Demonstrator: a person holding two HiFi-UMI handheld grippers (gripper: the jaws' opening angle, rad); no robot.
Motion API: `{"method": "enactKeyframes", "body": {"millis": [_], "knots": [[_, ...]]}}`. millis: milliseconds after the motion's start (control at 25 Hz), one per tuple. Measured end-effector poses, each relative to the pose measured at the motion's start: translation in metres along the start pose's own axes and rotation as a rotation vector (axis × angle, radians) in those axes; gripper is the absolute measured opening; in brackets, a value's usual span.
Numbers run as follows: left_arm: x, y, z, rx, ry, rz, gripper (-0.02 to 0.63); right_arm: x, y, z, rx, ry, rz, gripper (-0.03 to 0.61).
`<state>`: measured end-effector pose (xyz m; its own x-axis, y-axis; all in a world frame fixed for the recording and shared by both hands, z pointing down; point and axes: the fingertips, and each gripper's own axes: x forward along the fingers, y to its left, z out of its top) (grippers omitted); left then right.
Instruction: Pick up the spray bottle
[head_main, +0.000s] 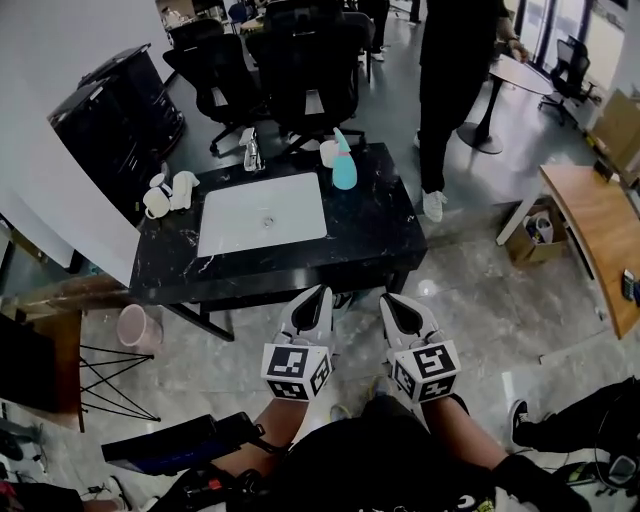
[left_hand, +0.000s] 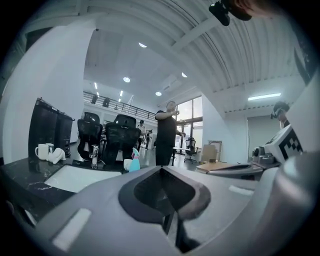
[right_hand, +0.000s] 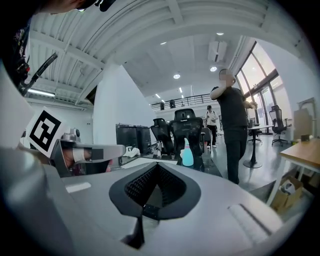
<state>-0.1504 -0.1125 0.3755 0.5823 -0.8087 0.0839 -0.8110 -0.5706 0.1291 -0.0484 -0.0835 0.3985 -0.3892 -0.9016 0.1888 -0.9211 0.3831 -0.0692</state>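
Reaching out is the step now, because both grippers hang close to the person's body, well apart from the black table (head_main: 380, 235). The left gripper (head_main: 318, 300) is clenched, with its jaws pressed together and nothing between them. The right gripper (head_main: 395, 305) is clenched the same way, and it is empty too.

The spray bottle (head_main: 344, 165) is blue-green and stands upright on the far side of the table. It is at about 1 o'clock from the white basin (head_main: 262, 214). From the grippers it is at 12 o'clock, past the basin. A white cup (head_main: 328, 152) sits just beside the bottle at its 10 o'clock. I cannot tell if they touch.

To do this well, I think the right gripper is the better pick, since the bottle is a bit more on its side. It should open its jaws wide before it gets close. It should come in from the bottle's 4 o'clock side, away from the cup. A bump could tip the bottle or knock the cup, so going slow looks wise. Then it can squeeze the middle of the bottle and lift straight up.
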Motion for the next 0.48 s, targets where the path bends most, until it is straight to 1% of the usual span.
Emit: {"method": "enactKeyframes", "body": {"millis": [240, 360, 480], "knots": [[0.057, 0.031, 0.003, 0.01, 0.012, 0.004, 0.0, 0.062, -0.037, 0.0, 0.011, 0.004, 0.005, 0.025], [0.091, 0.043, 0.009, 0.017, 0.03, 0.03, 0.0, 0.094, -0.064, 0.005, 0.018, 0.015, 0.027, 0.025], [0.133, 0.063, 0.016, 0.019, 0.041, 0.061, 0.0, 0.138, -0.094, 0.014, 0.015, 0.02, 0.051, 0.025]]}}
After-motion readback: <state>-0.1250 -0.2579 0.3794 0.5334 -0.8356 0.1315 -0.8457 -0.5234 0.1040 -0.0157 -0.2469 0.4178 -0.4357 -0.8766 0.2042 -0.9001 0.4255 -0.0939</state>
